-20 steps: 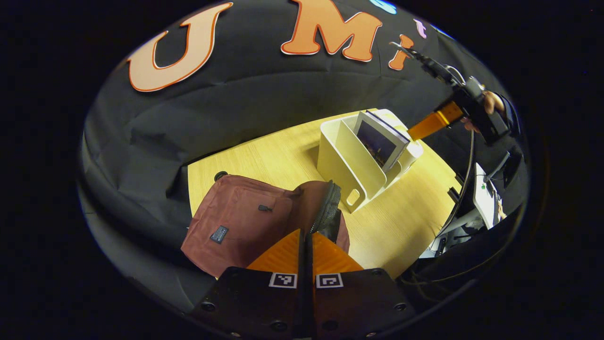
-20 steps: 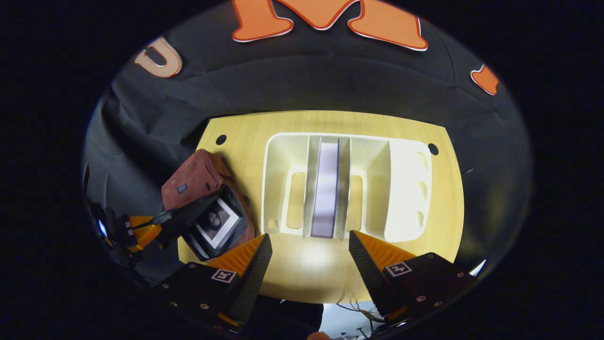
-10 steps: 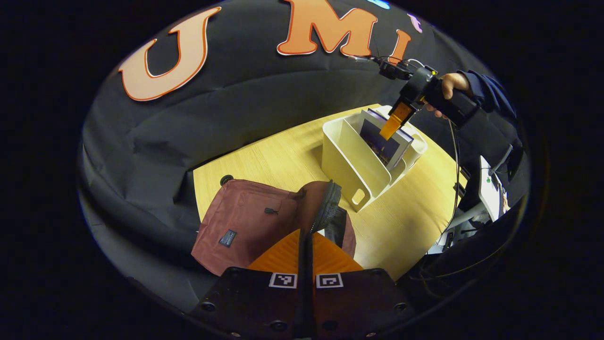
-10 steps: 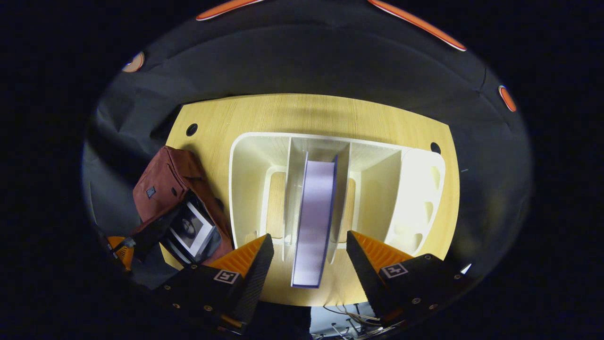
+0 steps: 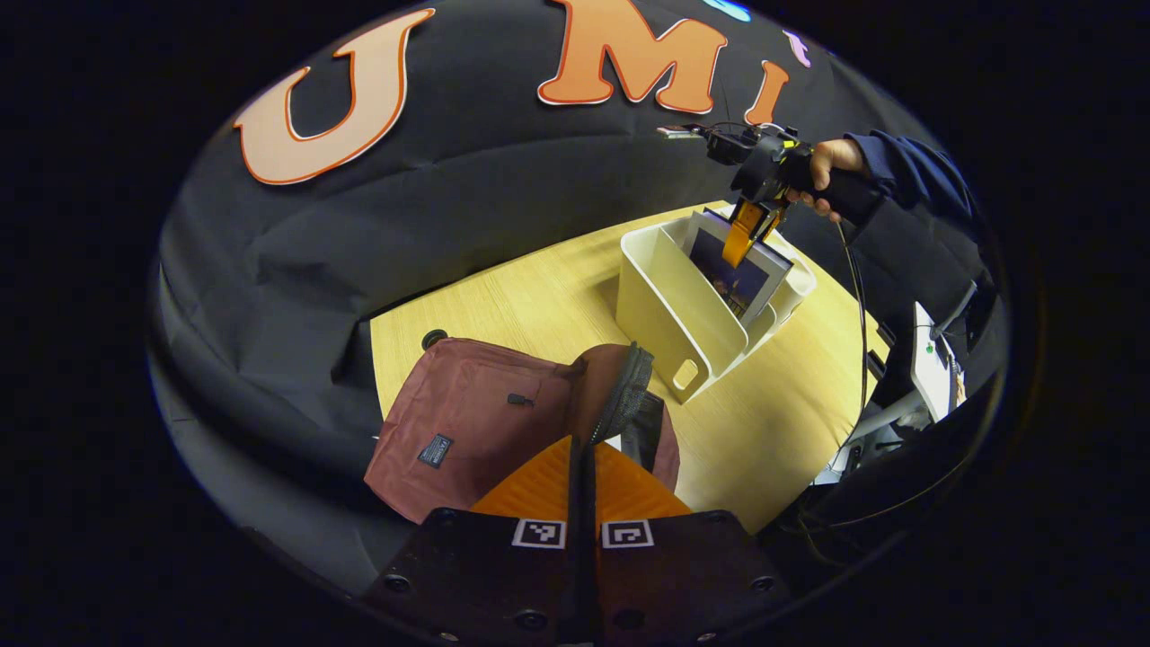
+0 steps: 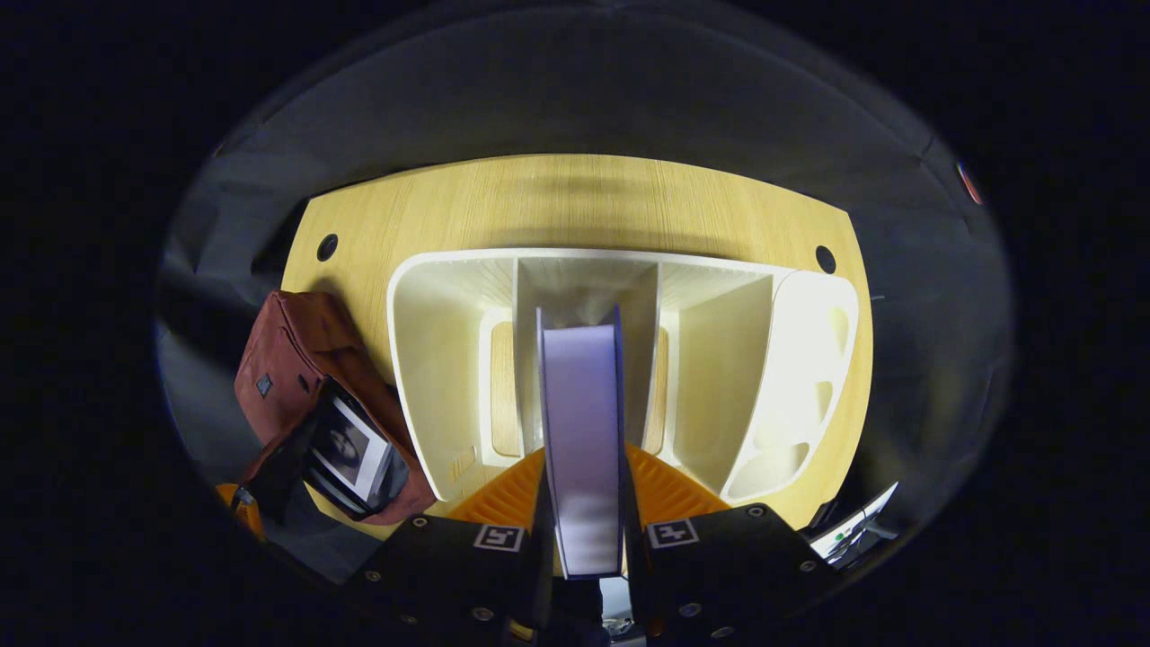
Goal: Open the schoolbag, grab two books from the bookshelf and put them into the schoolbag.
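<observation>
A pale wooden table (image 6: pixel 575 202) stood against black cloth, and the cream bookshelf (image 6: pixel 431 359) took up its middle. The right tongs (image 6: pixel 582 476) reached down into the bookshelf's centre slot with both fingers pressed against the covers of the second book (image 6: pixel 582 422), clamped on it near its top edge. In the left gripper view the same tongs (image 5: pixel 744 241) and the hand (image 5: pixel 825 166) holding them sat just above the bookshelf, at the leaning book (image 5: pixel 738 274).

The schoolbag (image 5: pixel 476 422) lay beside the bookshelf, toward the table's corner, its mouth open. The left tongs (image 5: pixel 582 467) were closed together on the edge of the opening, apparently holding the zipper rim up (both fingers seemed to pinch it, though the contact itself was hard to make out). From the right gripper view, a first book (image 6: pixel 352 452) with a dark portrait cover already showed inside the schoolbag (image 6: pixel 301 359).

The step in hand looked like lifting the second book out. It would best go straight up along the dividers, so its lower corners did not catch the slot walls, with a firm grip.

The book was slim, with a pale lilac page edge and dark blue covers.
</observation>
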